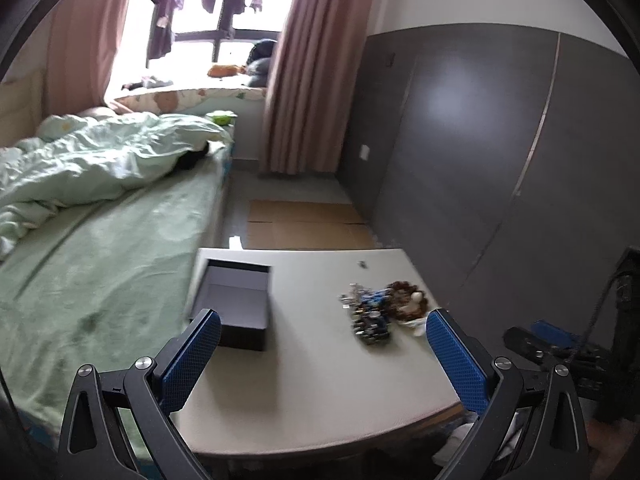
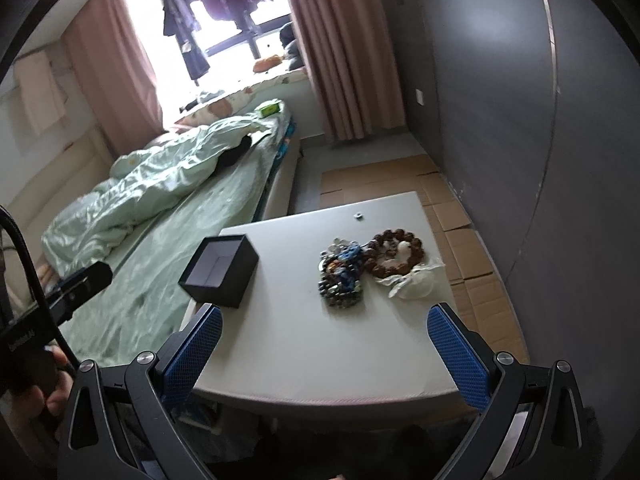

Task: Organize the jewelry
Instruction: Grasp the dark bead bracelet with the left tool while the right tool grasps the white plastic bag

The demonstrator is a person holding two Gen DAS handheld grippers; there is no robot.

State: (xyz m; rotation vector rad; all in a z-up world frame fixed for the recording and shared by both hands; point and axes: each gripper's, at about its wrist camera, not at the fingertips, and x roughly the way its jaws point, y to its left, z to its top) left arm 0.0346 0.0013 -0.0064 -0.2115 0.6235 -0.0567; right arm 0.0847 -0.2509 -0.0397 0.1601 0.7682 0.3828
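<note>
A small open black box [image 1: 236, 306] [image 2: 219, 270] stands empty on the left of a pale table [image 1: 312, 380] [image 2: 312, 360]. To its right lies a pile of jewelry: a dark blue bead strand [image 1: 370, 316] [image 2: 342, 278], a brown bead bracelet [image 1: 406, 298] [image 2: 394, 254] and a white cloth pouch [image 2: 416, 284]. A small metal piece [image 1: 363, 265] [image 2: 358, 215] lies near the far edge. My left gripper [image 1: 322, 340] is open and empty above the near table. My right gripper [image 2: 324, 336] is open and empty too. Both are short of the objects.
A bed with green sheets and a rumpled quilt [image 1: 100, 168] [image 2: 160, 176] runs along the table's left side. Flattened cardboard [image 1: 304, 224] [image 2: 460, 220] covers the floor beyond and right of the table. A grey wardrobe [image 1: 500, 140] stands at right. The other gripper [image 1: 560, 344] [image 2: 76, 284] shows at each view's edge.
</note>
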